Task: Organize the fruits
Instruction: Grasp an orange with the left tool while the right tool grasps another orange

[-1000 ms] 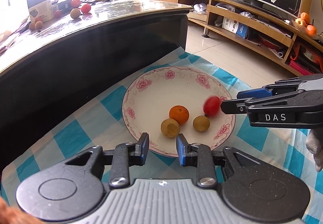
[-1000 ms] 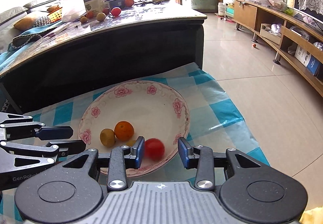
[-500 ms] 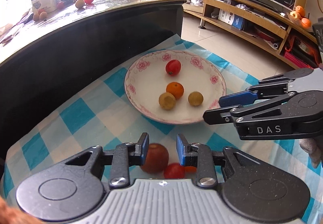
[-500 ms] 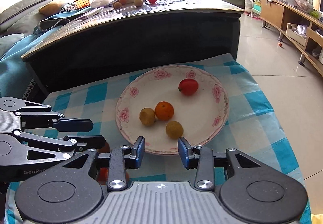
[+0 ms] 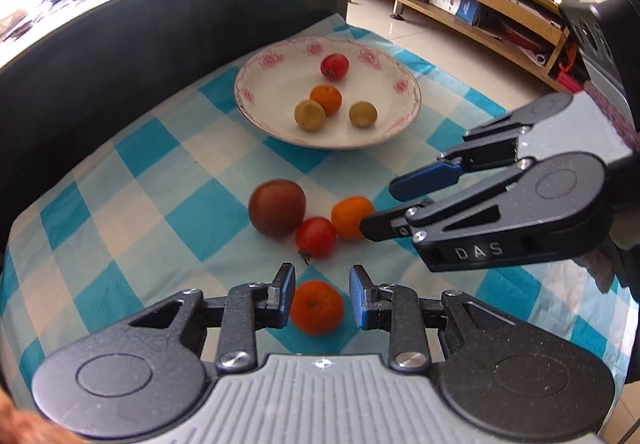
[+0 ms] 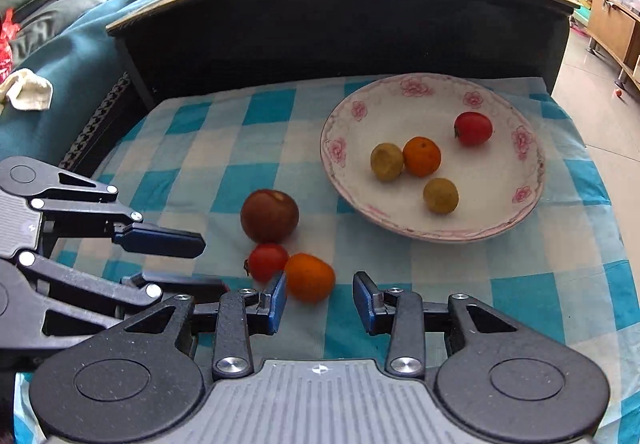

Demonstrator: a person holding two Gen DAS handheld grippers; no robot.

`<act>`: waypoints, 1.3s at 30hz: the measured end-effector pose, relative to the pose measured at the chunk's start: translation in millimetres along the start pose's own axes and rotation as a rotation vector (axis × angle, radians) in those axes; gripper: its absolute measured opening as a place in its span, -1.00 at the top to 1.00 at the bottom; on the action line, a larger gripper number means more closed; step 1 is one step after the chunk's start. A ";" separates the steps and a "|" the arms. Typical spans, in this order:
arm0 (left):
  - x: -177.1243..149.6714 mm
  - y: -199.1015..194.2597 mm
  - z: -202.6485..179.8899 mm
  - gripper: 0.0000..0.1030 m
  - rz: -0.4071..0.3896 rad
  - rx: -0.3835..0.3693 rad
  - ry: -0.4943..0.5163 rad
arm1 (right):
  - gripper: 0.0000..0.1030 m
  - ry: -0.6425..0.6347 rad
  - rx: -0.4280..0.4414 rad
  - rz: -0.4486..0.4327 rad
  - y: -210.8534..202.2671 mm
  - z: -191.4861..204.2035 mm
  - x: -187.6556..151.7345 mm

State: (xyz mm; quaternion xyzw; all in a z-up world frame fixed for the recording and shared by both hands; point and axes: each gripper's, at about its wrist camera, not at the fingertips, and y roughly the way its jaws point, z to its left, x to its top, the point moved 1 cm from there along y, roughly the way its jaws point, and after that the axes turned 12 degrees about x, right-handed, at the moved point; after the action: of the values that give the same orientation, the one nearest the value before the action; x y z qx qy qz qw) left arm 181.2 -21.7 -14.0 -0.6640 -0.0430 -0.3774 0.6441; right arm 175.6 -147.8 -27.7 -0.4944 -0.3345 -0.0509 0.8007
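A white plate with pink flowers (image 5: 384, 132) (image 6: 344, 180) stands on the blue checked cloth and holds a red tomato (image 5: 334, 66), a small orange (image 5: 327, 98) and two yellow-brown fruits (image 5: 310, 115). On the cloth lie a dark red-brown tomato (image 5: 277, 208) (image 6: 269, 216), a red tomato (image 5: 316, 237) (image 6: 267, 261) and an orange (image 5: 352, 217) (image 6: 310, 277). Another orange (image 5: 317, 307) lies between the fingers of my open left gripper (image 5: 322, 302). My right gripper (image 6: 320, 302) is open, just behind the orange on the cloth, and empty.
A dark coffee table (image 5: 160, 16) with more fruit and a box on its glass top stands right behind the cloth. A TV cabinet (image 5: 480, 0) runs along the right. A sofa with blue cover (image 6: 60, 36) is at the left.
Both grippers have pulled back from the plate. The red tomato was let go and rests in the plate. The loose fruits on the cloth have come into view.
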 end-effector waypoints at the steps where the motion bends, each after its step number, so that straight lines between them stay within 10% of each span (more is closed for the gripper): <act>1: -1.5 0.9 -1.6 0.26 0.003 0.001 0.009 | 0.37 -0.002 0.002 0.006 1.3 -0.2 -0.4; 39: -19.1 22.9 6.5 0.15 0.049 0.036 0.031 | 0.33 -0.060 0.014 0.084 33.2 0.3 7.9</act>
State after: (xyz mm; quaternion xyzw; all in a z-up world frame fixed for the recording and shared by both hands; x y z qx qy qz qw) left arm 182.9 -11.6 -42.7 -0.6471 -0.0235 -0.3710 0.6656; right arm 195.3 -128.8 -48.2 -0.5036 -0.3379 0.0000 0.7951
